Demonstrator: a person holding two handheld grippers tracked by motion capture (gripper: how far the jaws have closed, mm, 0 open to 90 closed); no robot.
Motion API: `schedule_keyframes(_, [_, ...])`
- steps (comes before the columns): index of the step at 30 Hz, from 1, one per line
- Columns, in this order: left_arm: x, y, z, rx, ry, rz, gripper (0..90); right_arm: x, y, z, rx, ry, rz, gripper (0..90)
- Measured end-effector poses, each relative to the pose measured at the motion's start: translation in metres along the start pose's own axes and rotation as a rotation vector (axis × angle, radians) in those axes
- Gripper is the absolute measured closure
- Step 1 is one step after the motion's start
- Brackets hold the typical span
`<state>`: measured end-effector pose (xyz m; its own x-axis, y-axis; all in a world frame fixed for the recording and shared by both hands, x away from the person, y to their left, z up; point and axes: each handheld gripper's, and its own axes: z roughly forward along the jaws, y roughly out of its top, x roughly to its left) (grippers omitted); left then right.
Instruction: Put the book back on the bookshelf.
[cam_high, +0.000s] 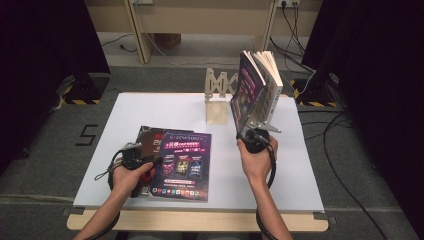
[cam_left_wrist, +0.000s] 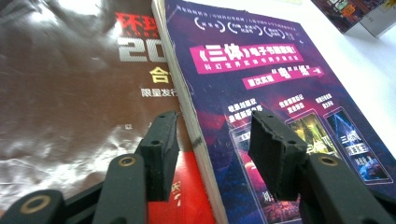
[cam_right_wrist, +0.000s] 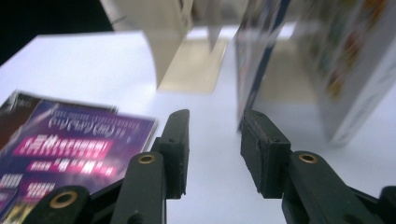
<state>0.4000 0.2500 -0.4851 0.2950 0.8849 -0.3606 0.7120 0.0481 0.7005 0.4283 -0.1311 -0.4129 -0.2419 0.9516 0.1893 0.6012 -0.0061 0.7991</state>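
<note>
A purple paperback (cam_high: 185, 160) (cam_left_wrist: 280, 79) lies flat on the white table (cam_high: 150, 107), partly over a dark brown and red book (cam_high: 148, 136) (cam_left_wrist: 70, 93). My left gripper (cam_high: 142, 161) (cam_left_wrist: 212, 122) stands open astride the purple book's left edge, one jaw over each cover, with neither pad pressing. At the back right, a purple book (cam_high: 247, 92) (cam_right_wrist: 254, 60) and a pale book (cam_high: 270, 85) (cam_right_wrist: 355, 70) stand upright against a wooden rack (cam_high: 218, 87) (cam_right_wrist: 196, 70). My right gripper (cam_high: 254, 136) (cam_right_wrist: 217, 119) is open and empty, low at the foot of the standing purple book.
Bare white table lies between the flat books and the rack, and to the right of my right hand. Dark curtains (cam_high: 45, 45) flank the table. Cables (cam_high: 345, 165) trail on the floor at the right, and wooden desk legs (cam_high: 137, 30) stand behind.
</note>
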Motion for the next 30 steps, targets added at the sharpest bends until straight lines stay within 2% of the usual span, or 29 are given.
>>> schedule_keyframes(4, [-0.001,0.000,0.005,0.032,-0.005,-0.007,54.3,0.007,-0.013,0.013,0.050,0.037,-0.010,62.4])
schedule_keyframes(11, [-0.002,0.002,0.007,0.047,-0.008,-0.028,58.5,0.019,-0.023,0.029,0.121,0.075,-0.013,61.2])
schedule_keyframes(14, [0.000,0.003,0.007,0.050,-0.014,-0.042,60.4,0.025,-0.026,0.035,0.141,0.092,-0.016,61.0])
schedule_keyframes(18, [-0.002,0.003,0.008,0.038,-0.016,-0.020,56.8,0.036,-0.029,0.044,0.171,0.116,-0.025,61.0])
schedule_keyframes(21, [-0.001,0.004,0.008,0.036,-0.024,-0.044,55.1,0.044,-0.033,0.051,0.194,0.128,-0.060,60.9])
schedule_keyframes(24, [-0.001,0.004,0.007,0.036,-0.018,-0.043,57.1,0.051,-0.039,0.058,0.233,0.161,-0.052,60.8])
schedule_keyframes(26, [-0.002,0.005,0.007,0.031,-0.024,-0.053,57.6,0.055,-0.043,0.062,0.251,0.163,-0.052,60.8])
schedule_keyframes(30, [-0.004,0.006,0.007,0.032,-0.041,-0.070,58.7,0.058,-0.050,0.068,0.290,0.199,-0.045,60.8])
